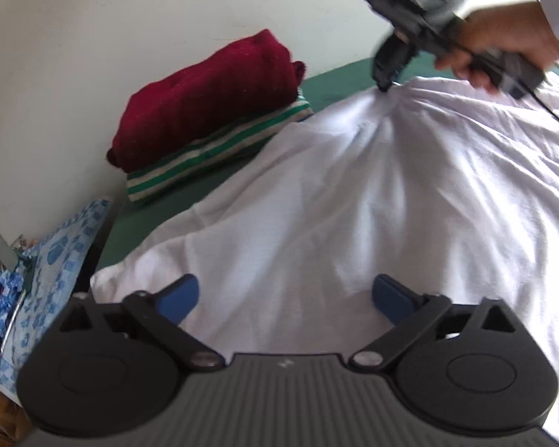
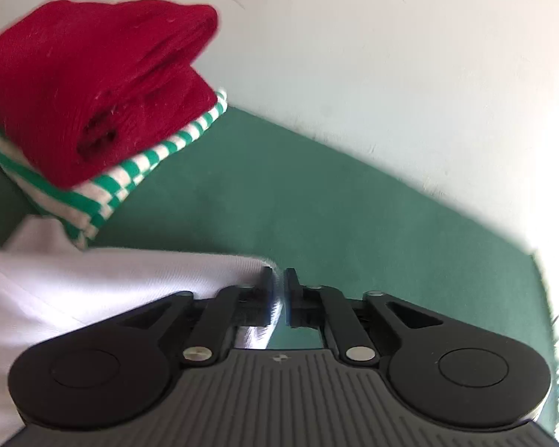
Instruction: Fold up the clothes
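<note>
A white garment (image 1: 354, 205) lies spread and wrinkled over the green surface (image 1: 335, 78). My left gripper (image 1: 285, 294) hovers over its near part, jaws wide apart, blue pads clear of the cloth. At the garment's far edge my right gripper (image 1: 384, 87), held by a hand (image 1: 503, 41), pinches the fabric into a peak. In the right wrist view that gripper (image 2: 278, 279) is shut on the white garment's edge (image 2: 130, 279), a thin strip of cloth caught between its pads.
A folded dark red knit (image 1: 208, 97) sits on a folded green-and-white striped garment (image 1: 220, 149) by the white wall (image 1: 93, 37); the same stack shows as the red knit (image 2: 93, 85) over stripes (image 2: 130, 175). A blue patterned cloth (image 1: 56, 253) and clutter lie beyond the surface's left edge.
</note>
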A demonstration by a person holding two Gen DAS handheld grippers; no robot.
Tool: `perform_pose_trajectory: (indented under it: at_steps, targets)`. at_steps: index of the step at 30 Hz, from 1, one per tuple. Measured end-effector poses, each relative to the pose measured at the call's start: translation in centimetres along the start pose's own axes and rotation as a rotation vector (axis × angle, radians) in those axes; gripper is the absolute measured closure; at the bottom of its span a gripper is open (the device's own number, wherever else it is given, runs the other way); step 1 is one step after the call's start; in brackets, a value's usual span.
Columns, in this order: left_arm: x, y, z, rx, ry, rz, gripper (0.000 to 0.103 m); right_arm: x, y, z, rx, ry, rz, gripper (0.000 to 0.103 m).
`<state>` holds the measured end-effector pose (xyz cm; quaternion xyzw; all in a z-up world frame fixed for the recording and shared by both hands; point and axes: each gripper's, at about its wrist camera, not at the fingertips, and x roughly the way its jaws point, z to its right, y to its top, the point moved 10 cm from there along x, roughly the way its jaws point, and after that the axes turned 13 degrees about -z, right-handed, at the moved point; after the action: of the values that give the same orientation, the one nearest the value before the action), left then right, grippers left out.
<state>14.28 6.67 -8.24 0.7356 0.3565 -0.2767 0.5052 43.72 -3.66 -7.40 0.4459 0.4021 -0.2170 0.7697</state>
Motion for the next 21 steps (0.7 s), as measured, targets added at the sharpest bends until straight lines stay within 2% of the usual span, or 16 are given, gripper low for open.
perform_pose_trajectory:
  at_steps: [2,4,5,7,9,14,17,20,21]
  targets:
    - [0.1,-0.1,-0.3,-0.040,-0.018,0.000,0.001,-1.9,-0.4,0.8,0.054,0.015,0.042,0.080]
    - [0.2,-0.2,-0.4,-0.064,-0.024,-0.002,0.001,-5.0,-1.0,2.7,0.144,-0.002,0.119,0.052]
    - [0.0,-0.2,-0.4,-0.065,-0.026,-0.004,0.005,-6.7,-1.4,3.1,0.169,0.017,0.149,0.050]
    - [-0.8,-0.4,-0.6,-0.096,-0.050,-0.002,0.016,-9.7,-2.1,2.3,0.168,0.148,0.169,0.050]
    - [-1.9,-0.8,-1.1,-0.140,-0.070,0.003,0.014,-12.2,-2.7,-0.7,0.107,0.329,0.145,0.052]
    - [-4.0,-3.1,-4.4,-0.253,-0.027,-0.008,0.008,-16.0,-1.9,-10.2,-0.039,0.560,0.137,0.051]
    - [-3.9,-5.0,-6.7,-0.294,-0.007,-0.037,0.007,-16.5,-0.1,-16.7,-0.130,0.663,0.100,0.050]
    - [-3.4,-6.2,-7.6,-0.309,0.012,-0.053,0.007,-16.8,2.3,-23.1,-0.273,0.659,0.095,0.047]
    - [-3.0,-6.4,-7.5,-0.300,0.016,-0.066,0.007,-16.8,3.1,-25.2,-0.321,0.637,0.089,0.044]
